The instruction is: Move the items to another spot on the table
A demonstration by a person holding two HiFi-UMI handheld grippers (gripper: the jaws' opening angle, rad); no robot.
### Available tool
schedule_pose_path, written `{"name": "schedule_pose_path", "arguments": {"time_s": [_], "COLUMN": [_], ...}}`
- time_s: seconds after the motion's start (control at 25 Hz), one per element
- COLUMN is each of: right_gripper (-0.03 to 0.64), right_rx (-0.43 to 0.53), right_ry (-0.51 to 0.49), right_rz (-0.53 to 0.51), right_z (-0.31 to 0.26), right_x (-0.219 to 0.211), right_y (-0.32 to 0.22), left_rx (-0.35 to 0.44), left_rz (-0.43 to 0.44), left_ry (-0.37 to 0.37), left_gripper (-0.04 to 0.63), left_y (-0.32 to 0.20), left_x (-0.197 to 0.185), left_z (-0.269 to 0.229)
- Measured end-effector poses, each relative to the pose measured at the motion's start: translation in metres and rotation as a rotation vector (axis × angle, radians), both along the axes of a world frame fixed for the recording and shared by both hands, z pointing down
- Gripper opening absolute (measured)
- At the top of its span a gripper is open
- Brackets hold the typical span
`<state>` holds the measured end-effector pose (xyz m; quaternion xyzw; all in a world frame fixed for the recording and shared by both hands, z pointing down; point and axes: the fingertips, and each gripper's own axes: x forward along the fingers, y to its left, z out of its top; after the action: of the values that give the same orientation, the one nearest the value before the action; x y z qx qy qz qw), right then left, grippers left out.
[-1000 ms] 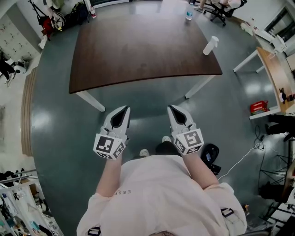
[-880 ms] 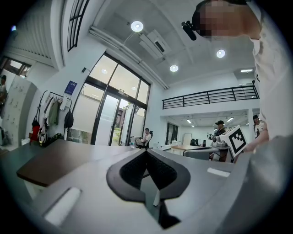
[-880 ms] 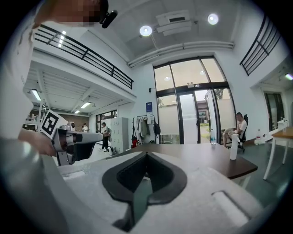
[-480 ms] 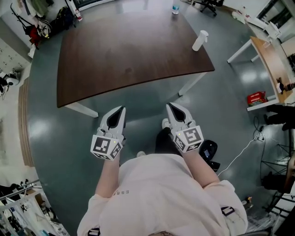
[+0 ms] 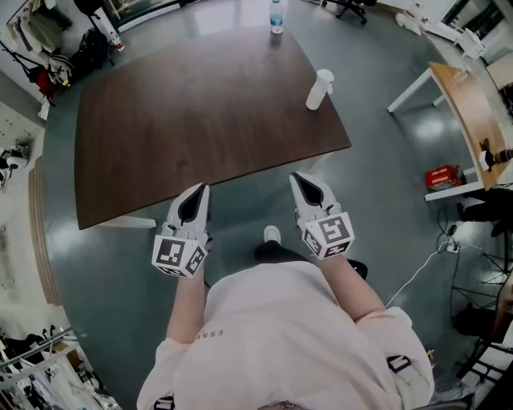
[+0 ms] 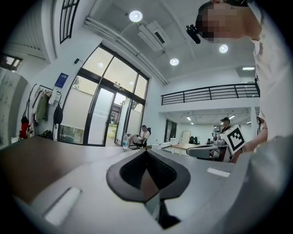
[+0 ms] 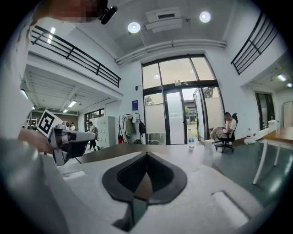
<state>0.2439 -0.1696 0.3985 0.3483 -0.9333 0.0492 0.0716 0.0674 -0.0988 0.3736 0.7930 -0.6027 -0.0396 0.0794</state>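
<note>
Head view: steeply downward from above the person, standing back from the worktop (image 5: pixel 184 120). Both gripper views: low, near level, looking across that worktop toward the glazed doors (image 7: pixel 176 116). All three share the water bottle (image 5: pixel 276 18).

Bright, even daylight; heavy fisheye distortion

bottle (image 5: pixel 276 18) label unreadable (tiny), shoe (image 5: pixel 272 234) half-hidden

We see a red box (image 5: pixel 443 177) near a wooden desk (image 5: pixel 469 112), coats (image 6: pixel 40 107) on a rack, and a seated person (image 7: pixel 225 124) by glass doors (image 7: pixel 176 116).
</note>
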Motion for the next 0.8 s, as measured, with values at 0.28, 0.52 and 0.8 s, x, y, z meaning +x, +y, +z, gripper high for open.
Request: {"name": "schedule_pose_path", "arguments": {"time_s": [0.28, 0.52, 0.8], "right_gripper": [-0.011, -0.011, 0.081], "right_rx": [0.004, -0.013, -0.056], "right_ry": [0.022, 0.036, 0.040], "right_rz": [0.032, 0.085, 0.146], "right_z": [0.001, 0.013, 0.032], "right_x": [0.055, 0.076, 0.075], "right_y": [-0.090, -0.141, -0.214], "left_rx": [-0.019, -0.056, -0.066], "left_rz": [0.005, 0.080, 0.146], "left_ry": [0.013, 0.022, 0.027], "left_gripper": [0.014, 0.014, 0.014], "left_y": [-0.090, -0.142, -0.225], "left_x": [0.037, 0.062, 0.063], "left_z": [0.004, 0.016, 0.026]}}
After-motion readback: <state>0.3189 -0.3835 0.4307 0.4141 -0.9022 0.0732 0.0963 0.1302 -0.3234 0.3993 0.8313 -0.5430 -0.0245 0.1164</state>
